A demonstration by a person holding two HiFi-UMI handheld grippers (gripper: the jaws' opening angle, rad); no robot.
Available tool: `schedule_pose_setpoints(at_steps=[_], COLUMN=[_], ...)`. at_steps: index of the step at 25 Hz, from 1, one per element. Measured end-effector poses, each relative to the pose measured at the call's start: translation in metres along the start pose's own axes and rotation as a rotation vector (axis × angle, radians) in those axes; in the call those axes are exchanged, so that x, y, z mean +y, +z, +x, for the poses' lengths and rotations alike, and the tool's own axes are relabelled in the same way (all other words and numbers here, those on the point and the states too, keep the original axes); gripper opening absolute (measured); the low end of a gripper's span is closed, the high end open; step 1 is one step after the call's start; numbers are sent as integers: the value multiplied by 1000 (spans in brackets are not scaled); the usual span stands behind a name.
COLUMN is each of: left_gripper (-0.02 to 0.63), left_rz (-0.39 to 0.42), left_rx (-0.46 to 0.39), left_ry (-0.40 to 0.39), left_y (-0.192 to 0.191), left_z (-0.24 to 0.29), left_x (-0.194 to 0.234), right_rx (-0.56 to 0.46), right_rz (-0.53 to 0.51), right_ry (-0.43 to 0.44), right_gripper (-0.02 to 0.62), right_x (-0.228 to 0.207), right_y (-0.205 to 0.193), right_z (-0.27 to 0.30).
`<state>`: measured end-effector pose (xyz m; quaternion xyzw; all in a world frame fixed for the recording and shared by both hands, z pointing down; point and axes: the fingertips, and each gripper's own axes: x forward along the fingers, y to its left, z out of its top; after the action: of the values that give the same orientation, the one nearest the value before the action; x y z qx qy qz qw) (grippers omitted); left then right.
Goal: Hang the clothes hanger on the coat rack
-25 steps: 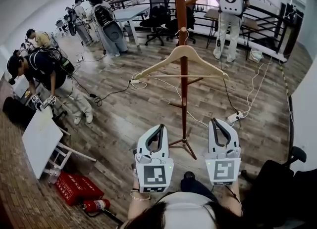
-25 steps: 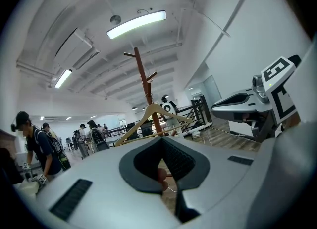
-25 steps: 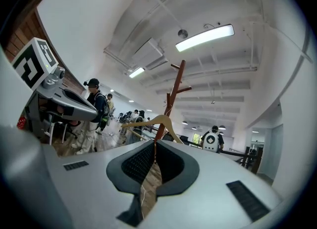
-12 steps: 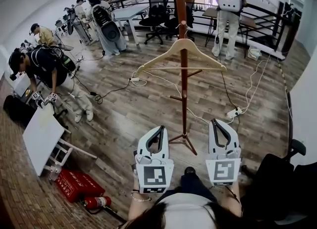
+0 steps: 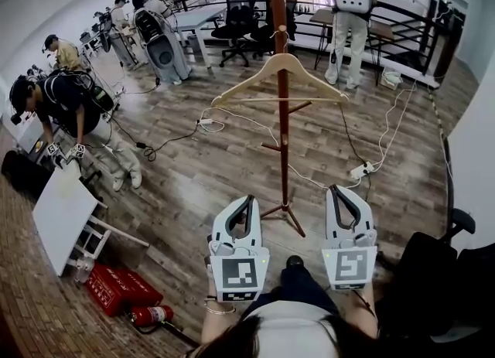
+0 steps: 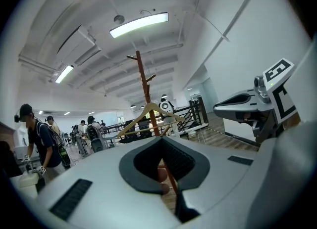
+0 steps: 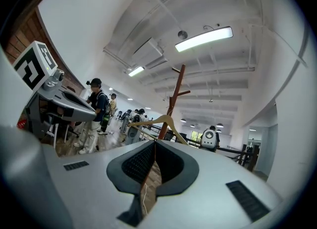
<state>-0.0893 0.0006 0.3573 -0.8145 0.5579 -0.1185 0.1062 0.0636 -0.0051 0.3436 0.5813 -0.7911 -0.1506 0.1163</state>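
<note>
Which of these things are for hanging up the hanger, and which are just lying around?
For the job:
- wooden hanger, already hanging on the coat rack
- left tool and right tool, both shut and empty

Just lying about:
- fire extinguisher
- red box
- power strip
- office chair

A pale wooden clothes hanger (image 5: pixel 251 80) — arms sloping down evenly, crossbar level — hangs by its hook high on the upright reddish-brown coat rack (image 5: pixel 284 155) (slim pole, short angled pegs, splayed feet), which stands on the plank floor (image 5: pixel 193 175).
</note>
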Motion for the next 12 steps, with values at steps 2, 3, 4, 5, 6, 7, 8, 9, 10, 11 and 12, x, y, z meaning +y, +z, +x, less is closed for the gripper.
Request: schedule_pose_setpoints(at_steps=[2, 3, 4, 5, 6, 7, 8, 9, 10, 11, 12], left_gripper=[9, 10, 11, 10, 9, 11, 10, 11, 11, 11, 10], left_rz=[1, -1, -4, -6, -5, -3, 0, 1, -1, -5, -7], left_rx=[2, 3, 3, 3, 4, 4, 3, 1, -1, -3, -5], left_ry=[-6, -7, -8, -9, -9, -9, -7, -5, -3, -1, 1], left_y=[-2, -3, -5, -6, -7, -7, -6, -5, -5, -5, -6], left_z=[-1, -2, -2, -3, -4, -5, -6, -7, -8, -10, -11], left_x=[-3, -4, -5, -7, -8, -7, -6, -5, -3, -2, -1], right_rx=[7, 9, 7, -1, -11, -16, -12, -5, -6, -17, -28], right_rz=[-8, -10, -11, -7, -2, 0, -5, -13, -16, -13, -9], right_ry=[-5, -5, -5, -7, -12, -14, -12, -7, -4, -4, -5], right_gripper=[40, 40, 40, 40, 40, 40, 40, 40, 40, 40, 40], right_x=[0, 0, 1, 1, 1, 1, 2, 4, 5, 7, 8], right_y=[-2, -3, -5, -5, -5, -5, -4, -3, -2, 0, 1], right_z=[-3, -5, -6, -8, -8, -8, -8, -7, -7, -6, -6])
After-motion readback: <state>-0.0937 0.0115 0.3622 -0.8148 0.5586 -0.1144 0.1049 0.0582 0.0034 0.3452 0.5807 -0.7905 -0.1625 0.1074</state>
